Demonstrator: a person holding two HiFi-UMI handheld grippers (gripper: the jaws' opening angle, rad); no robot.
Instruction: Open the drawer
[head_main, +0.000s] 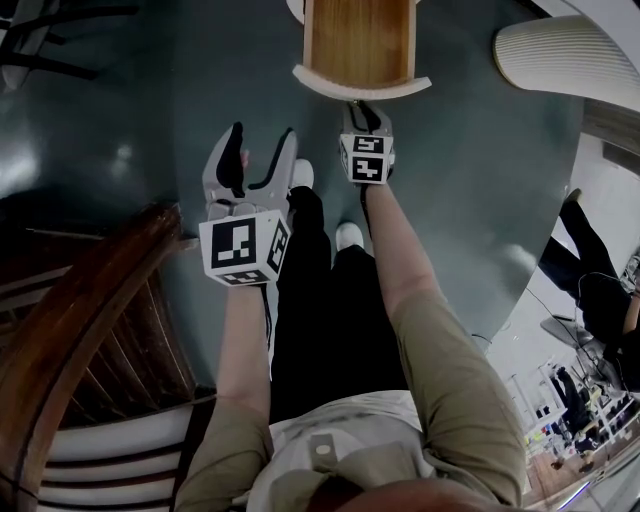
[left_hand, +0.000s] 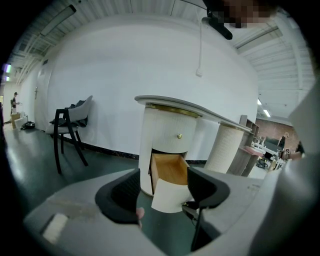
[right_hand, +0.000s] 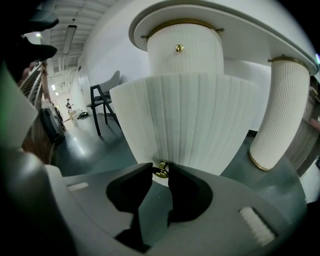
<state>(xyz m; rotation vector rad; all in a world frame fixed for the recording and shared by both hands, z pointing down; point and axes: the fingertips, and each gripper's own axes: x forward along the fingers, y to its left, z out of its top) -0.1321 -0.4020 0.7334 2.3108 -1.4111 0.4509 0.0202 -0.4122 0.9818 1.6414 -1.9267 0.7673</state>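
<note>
My right gripper (right_hand: 161, 173) pinches the brass knob (right_hand: 161, 169) of the drawer (right_hand: 185, 120); a crooked tug could slip it free. My left gripper (left_hand: 164, 181) gapes, empty.

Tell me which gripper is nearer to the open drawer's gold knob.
Right. The right gripper is closed on the gold knob at the drawer front. The left gripper hangs open and empty, back from the drawer, touching nothing.

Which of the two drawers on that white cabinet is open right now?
The lower drawer: it is pulled out, wooden inside showing, the right hand-held gripper shut on its brass knob. The upper drawer sits flush.
</note>
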